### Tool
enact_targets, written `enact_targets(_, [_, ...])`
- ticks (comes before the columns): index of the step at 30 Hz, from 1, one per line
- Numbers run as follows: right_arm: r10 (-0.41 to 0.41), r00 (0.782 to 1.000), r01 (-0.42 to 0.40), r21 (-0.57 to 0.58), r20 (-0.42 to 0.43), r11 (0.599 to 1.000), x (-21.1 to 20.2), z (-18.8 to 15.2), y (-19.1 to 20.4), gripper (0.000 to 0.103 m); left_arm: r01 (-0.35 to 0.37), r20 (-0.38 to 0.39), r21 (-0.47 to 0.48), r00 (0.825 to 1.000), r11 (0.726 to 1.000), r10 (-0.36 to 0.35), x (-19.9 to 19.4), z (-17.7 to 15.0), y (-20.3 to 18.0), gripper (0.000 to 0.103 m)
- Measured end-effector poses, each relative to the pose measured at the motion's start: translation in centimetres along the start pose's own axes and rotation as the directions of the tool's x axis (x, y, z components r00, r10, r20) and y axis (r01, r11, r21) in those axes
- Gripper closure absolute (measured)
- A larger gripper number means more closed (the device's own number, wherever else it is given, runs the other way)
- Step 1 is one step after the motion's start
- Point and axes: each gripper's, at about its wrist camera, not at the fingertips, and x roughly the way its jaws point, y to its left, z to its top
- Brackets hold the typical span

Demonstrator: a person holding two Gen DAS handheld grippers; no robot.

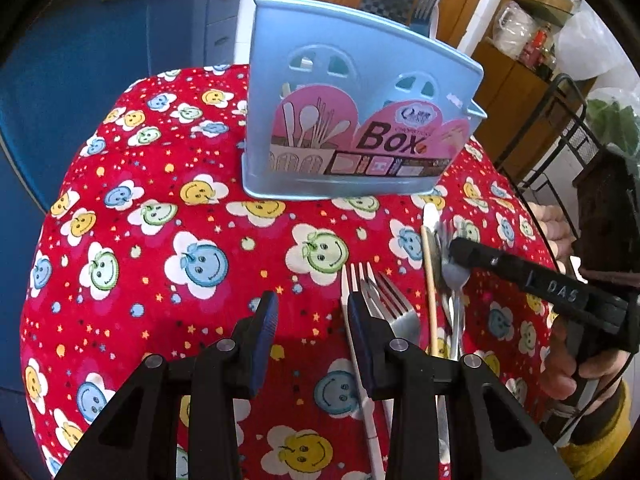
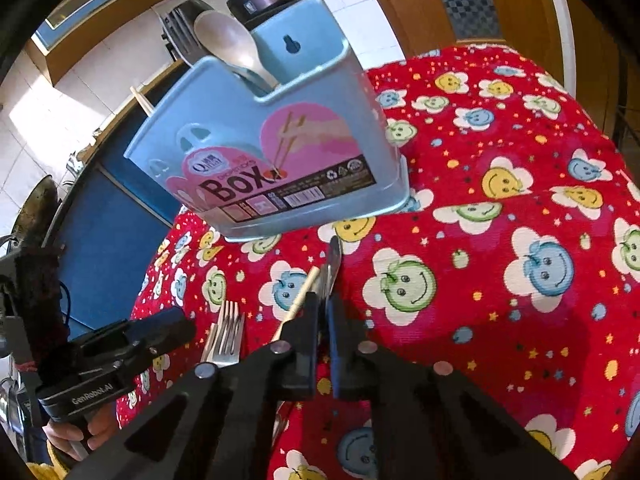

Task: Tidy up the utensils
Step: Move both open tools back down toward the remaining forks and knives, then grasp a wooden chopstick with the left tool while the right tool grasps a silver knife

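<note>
Red smiley-print tablecloth (image 1: 168, 240) covers the whole work surface in both views. Blue plastic utensil box (image 1: 352, 120) stands upright at upper centre of the left-wrist frame; a fork head (image 1: 428, 0) rises from its far side, and the right-wrist view shows a spoon (image 2: 228, 40) already standing in it.

Loose utensils lie in a cluster at lower right of the left-wrist frame: a metal fork (image 1: 394, 304), a white-handled fork (image 1: 354, 280) beside it, a wooden chopstick (image 1: 430, 292), and a spoon (image 1: 456, 280) further right.

Left gripper (image 1: 312, 316), bottom centre, stands partly spread over bare cloth with nothing between its jaws. Right gripper (image 2: 324, 316) is pressed together on a thin metal utensil, apparently a knife (image 2: 334, 260); whether the chopstick is caught too cannot be told.

Judgement: pickup in hand. Lift straight up so neighbours stay undisturbed, check only one piece comes away, then carry it blade-down to a free compartment of the box.
</note>
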Motion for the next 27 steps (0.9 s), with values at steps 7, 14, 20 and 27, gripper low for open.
enact_targets(7, [0.008,0.999,-0.007,-0.023,0.047,1.0,-1.8,0.1,0.2,0.099,0.023,-0.026,0.05,0.999,0.999,-0.022,0.6,-0.8,-1.1,0.066])
enact_targets(14, [0.017,0.996,-0.014,-0.04,0.087,0.999,-3.2,0.4,0.3,0.099,0.0,-0.027,0.088,1.0,0.996,0.003,1.0,-1.0,-1.6,0.083])
enact_targets(20, [0.004,0.998,-0.001,-0.038,0.065,0.999,-2.6,0.5,-0.4,0.098,0.005,-0.04,0.071,0.999,0.997,-0.002,1.0,-1.3,-0.6,0.09])
enact_targets(27, [-0.006,1.0,0.007,-0.022,0.03,1.0,-1.4,0.0,-1.3,0.097,0.007,-0.049,0.087,0.999,0.996,-0.002,1.5,-1.3,-0.8,0.093])
